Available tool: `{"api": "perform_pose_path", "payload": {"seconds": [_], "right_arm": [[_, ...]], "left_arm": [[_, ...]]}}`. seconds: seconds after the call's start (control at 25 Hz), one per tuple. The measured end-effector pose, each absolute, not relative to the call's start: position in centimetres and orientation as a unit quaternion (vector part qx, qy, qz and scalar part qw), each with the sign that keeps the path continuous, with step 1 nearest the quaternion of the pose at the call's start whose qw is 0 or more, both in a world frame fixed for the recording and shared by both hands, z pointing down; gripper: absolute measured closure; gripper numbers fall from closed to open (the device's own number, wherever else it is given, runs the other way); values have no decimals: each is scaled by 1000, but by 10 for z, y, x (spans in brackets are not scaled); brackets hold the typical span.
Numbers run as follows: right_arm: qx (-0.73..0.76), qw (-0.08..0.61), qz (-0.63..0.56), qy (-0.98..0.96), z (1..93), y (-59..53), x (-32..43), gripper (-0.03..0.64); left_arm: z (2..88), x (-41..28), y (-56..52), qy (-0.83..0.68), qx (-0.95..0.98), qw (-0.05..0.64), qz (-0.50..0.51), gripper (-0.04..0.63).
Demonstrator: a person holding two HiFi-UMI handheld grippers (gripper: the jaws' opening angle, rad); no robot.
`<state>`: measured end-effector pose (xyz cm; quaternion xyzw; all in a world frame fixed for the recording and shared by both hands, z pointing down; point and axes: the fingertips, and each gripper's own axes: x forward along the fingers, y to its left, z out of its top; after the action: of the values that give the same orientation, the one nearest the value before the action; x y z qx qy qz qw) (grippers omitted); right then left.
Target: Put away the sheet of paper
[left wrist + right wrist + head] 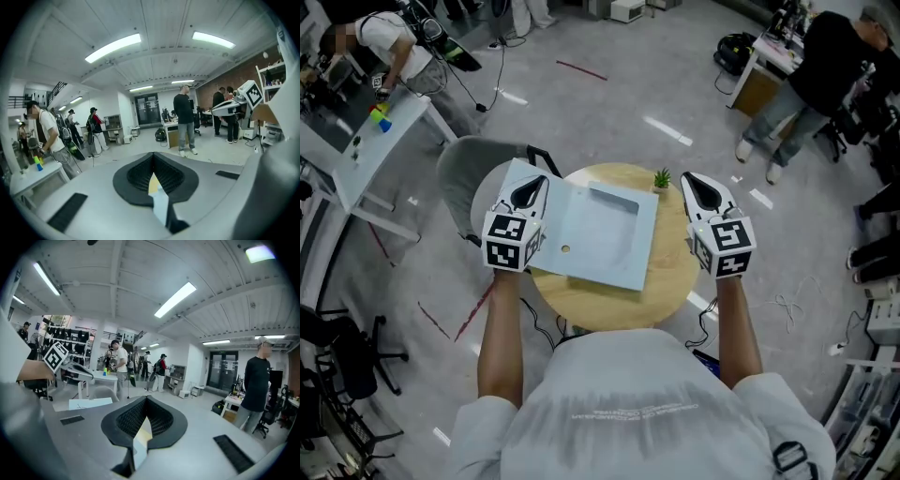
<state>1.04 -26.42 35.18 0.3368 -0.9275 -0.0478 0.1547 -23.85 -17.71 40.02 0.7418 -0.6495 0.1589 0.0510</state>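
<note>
On table (591, 307), sheet (600, 234) and potted plant (662, 177)

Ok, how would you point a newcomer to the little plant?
Look at the round wooden table before the person. At its far edge, by a corner of the pale blue sheet, stands the tiny plant: the only green, upright thing there.

A round wooden table (600, 305) carries a small green potted plant (662, 178) at its far edge. A grey chair (464, 164) stands just beside the table, on the left.
</note>
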Motion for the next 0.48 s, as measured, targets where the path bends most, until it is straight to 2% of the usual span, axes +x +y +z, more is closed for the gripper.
{"api": "perform_pose_path", "payload": {"seconds": [0.48], "right_arm": [[289, 124, -122, -941, 296, -261, -31, 589]], "left_arm": [[300, -235, -164, -664, 738, -46, 111, 577]]}}
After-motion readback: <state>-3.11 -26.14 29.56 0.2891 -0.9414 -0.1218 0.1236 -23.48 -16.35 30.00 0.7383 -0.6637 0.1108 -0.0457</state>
